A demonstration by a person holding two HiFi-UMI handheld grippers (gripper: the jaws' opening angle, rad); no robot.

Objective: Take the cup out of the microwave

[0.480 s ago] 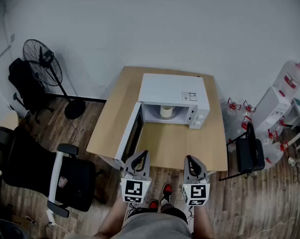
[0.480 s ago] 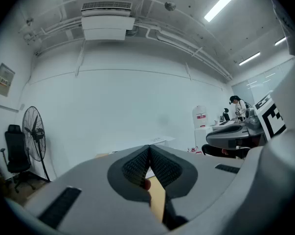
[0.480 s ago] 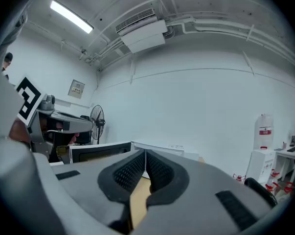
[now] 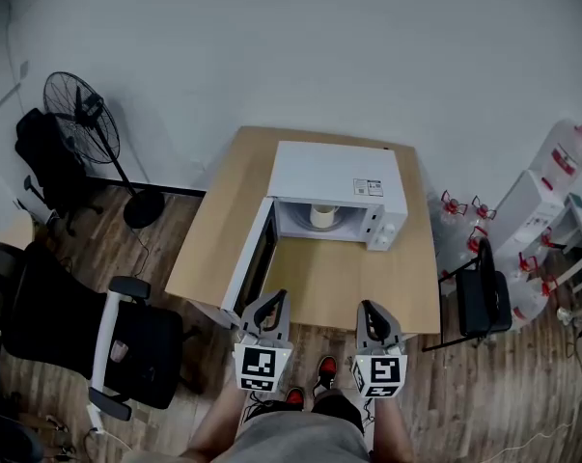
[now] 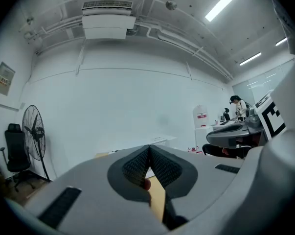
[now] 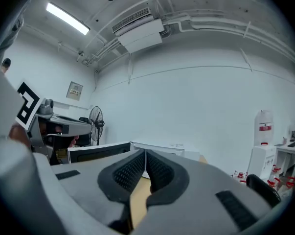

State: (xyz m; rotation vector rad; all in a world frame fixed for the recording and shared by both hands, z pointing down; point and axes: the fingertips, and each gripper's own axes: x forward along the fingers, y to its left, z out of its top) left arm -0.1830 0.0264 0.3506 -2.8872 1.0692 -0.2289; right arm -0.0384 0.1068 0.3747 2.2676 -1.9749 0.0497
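The cup (image 4: 322,216) is a small, pale cream cylinder standing upright inside the white microwave (image 4: 339,183), roughly in the middle of the lit cavity. I cannot make out a handle or any print on it from the head view. The microwave's door (image 4: 255,257) is swung wide open to the left, its dark window facing across the wooden table (image 4: 368,287), so the cup sits in plain sight with nothing in front of it.

My left gripper (image 4: 273,303) is clenched: in the left gripper view its two ribbed pads meet at the tips and nothing sits between them. My right gripper (image 4: 373,310) is the same, pads pressed together at the tips and empty.

I hold both grippers side by side at the near edge of the table, close to my body, each pointing roughly level toward the microwave. The marker cubes face up toward my head. Both grippers are well apart from the cup and touch neither the microwave nor its door.
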